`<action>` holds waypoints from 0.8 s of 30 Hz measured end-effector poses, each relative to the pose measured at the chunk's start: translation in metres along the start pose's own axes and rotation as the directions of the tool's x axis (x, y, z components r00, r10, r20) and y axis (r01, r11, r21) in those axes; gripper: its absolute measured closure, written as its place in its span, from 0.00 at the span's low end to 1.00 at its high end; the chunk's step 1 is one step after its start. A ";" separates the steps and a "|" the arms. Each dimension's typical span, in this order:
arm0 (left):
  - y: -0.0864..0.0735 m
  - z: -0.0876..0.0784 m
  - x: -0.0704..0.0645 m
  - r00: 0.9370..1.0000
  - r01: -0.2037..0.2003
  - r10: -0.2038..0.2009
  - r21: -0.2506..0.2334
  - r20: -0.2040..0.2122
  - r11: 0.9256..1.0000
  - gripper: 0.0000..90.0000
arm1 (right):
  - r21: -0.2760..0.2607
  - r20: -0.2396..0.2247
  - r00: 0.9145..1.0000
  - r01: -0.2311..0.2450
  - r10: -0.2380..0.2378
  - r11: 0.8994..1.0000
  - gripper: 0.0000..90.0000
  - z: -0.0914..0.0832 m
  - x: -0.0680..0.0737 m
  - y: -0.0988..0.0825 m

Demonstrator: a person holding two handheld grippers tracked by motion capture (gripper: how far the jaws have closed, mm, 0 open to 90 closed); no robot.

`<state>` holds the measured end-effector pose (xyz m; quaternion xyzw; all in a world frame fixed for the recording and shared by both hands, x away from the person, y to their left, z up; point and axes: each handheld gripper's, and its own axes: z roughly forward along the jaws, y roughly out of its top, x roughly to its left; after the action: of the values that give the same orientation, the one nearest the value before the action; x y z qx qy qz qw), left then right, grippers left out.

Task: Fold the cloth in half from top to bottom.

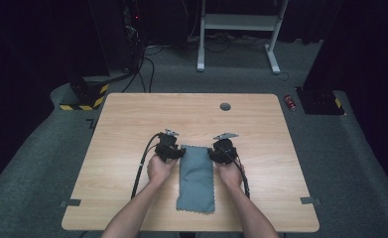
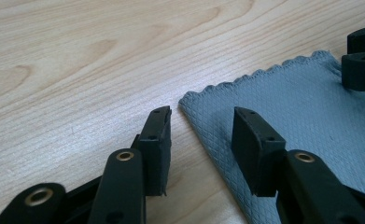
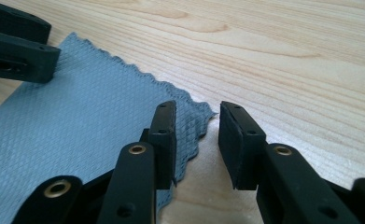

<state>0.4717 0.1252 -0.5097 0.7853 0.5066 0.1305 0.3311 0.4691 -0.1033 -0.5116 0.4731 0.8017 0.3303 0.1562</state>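
We hold the left tongs [image 1: 177,151] and right tongs [image 1: 215,152] half open at the far corners of the grey cloth [image 1: 197,178], which lies flat mid-counter [image 1: 132,114], its near end towards the near edge. Nothing is pinched; each pair straddles a corner [image 2: 189,100]. We judge the risk is closing on bare wood, or snagging one corner alone and dragging the cloth askew
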 end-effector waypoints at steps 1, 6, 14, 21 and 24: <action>0.000 0.000 0.001 1.000 0.001 -0.001 -0.002 -0.009 1.000 0.63 | 0.003 0.005 1.000 -0.002 0.002 1.000 0.73 0.001 0.000 0.001; 0.001 0.002 0.002 1.000 0.004 -0.004 -0.013 -0.020 1.000 0.61 | 0.004 0.016 1.000 0.013 -0.013 1.000 0.71 0.006 0.001 0.003; 0.009 0.007 -0.006 0.997 -0.049 0.050 0.027 -0.054 0.998 0.61 | 0.000 0.032 0.999 0.041 -0.041 0.999 0.76 0.008 0.001 0.004; 0.009 0.007 -0.009 0.995 -0.086 0.087 0.030 -0.045 0.996 0.79 | 0.049 -0.004 0.999 0.054 -0.054 0.997 0.94 0.010 0.005 0.013; 0.009 0.007 -0.009 0.996 -0.084 0.085 0.028 -0.032 0.996 0.86 | 0.045 -0.016 0.999 0.041 -0.040 0.998 0.97 0.011 0.005 0.012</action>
<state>0.4779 0.1122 -0.5080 0.8081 0.4800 0.1507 0.3064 0.4808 -0.0909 -0.5109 0.4578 0.8195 0.3123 0.1460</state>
